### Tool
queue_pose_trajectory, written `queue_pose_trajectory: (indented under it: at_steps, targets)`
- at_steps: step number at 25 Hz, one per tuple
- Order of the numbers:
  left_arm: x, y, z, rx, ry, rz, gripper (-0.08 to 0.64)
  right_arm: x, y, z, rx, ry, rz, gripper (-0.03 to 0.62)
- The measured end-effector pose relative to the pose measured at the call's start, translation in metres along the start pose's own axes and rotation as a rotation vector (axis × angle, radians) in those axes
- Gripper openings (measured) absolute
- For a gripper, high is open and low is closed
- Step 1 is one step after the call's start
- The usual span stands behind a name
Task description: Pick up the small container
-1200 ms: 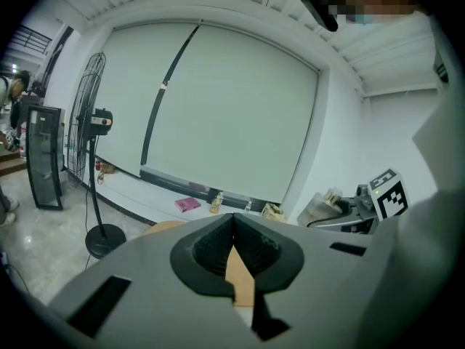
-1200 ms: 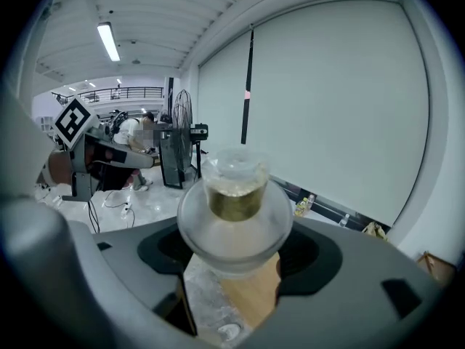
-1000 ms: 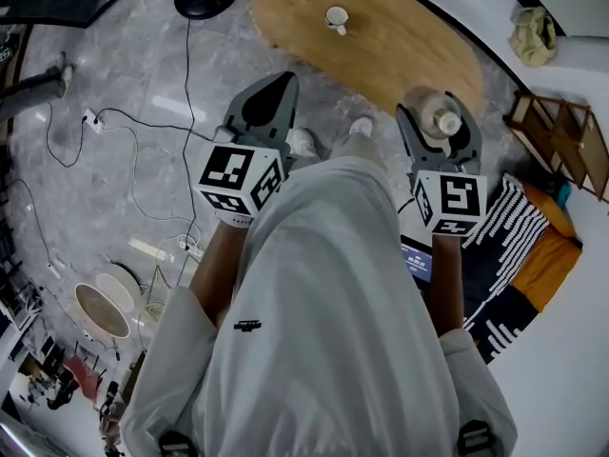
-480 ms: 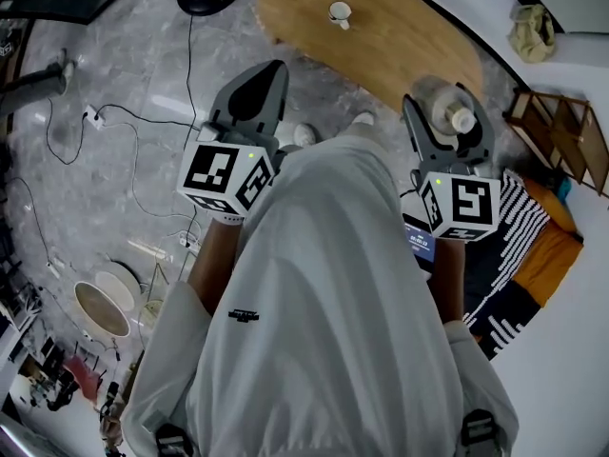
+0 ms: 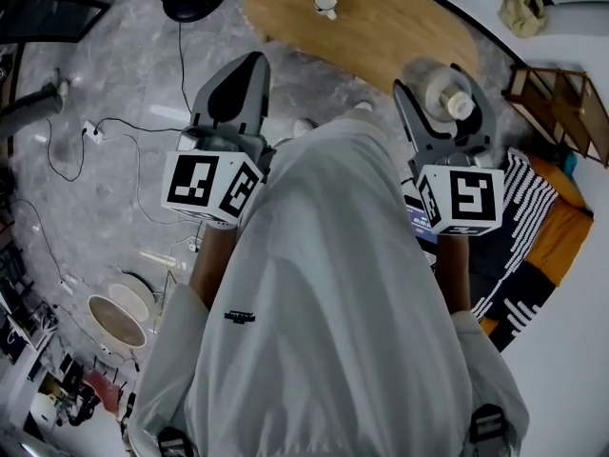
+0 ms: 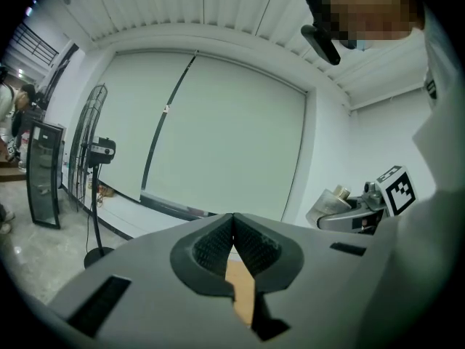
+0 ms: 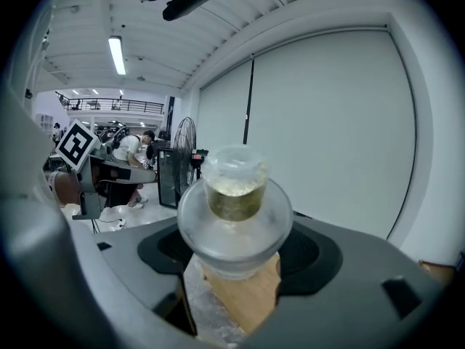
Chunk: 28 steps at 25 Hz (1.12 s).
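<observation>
We see the right tool (image 5: 441, 91) clamped on the small container (image 7: 234, 209), clear of the wooden surface (image 5: 381, 27). Left tool (image 5: 245, 69) is closed up, nothing in it.

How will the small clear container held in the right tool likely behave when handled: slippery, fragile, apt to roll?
The small container looks like smooth, rounded translucent plastic, so it may slip or twist in a grip. It appears rigid and probably light for its size. Laid down, its round body would likely roll.

Bright, even indoor light; ceiling strip lamp (image 7: 116, 55) glares. Heavy fisheye bending, black vignetted corners. Head view dimmer, shadows soft.
</observation>
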<state>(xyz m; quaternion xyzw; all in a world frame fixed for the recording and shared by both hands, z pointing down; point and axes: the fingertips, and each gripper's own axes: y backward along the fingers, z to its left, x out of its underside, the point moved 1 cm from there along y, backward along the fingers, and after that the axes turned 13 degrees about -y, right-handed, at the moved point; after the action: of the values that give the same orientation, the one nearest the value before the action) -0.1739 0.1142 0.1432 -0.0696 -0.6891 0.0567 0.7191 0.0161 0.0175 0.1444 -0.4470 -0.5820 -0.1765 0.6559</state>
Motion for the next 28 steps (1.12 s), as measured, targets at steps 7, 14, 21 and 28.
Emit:
queue_pose_trajectory:
  at_steps: [7,14,21,28]
  targets:
    - [0.0,-0.004,-0.009,0.015,-0.012,-0.004,0.018,0.011,0.002,-0.002,-0.002,-0.027,0.014,0.335]
    - [0.004,-0.01,-0.02,0.052,-0.019,0.011,0.018,0.02,-0.008,-0.002,-0.012,-0.049,0.025,0.336]
    - [0.008,-0.015,-0.026,0.07,-0.012,0.028,0.018,0.024,-0.007,-0.002,-0.007,-0.028,0.04,0.336]
    - [0.007,-0.018,-0.03,0.068,-0.004,0.037,0.019,0.024,-0.007,-0.005,-0.013,-0.041,0.047,0.336]
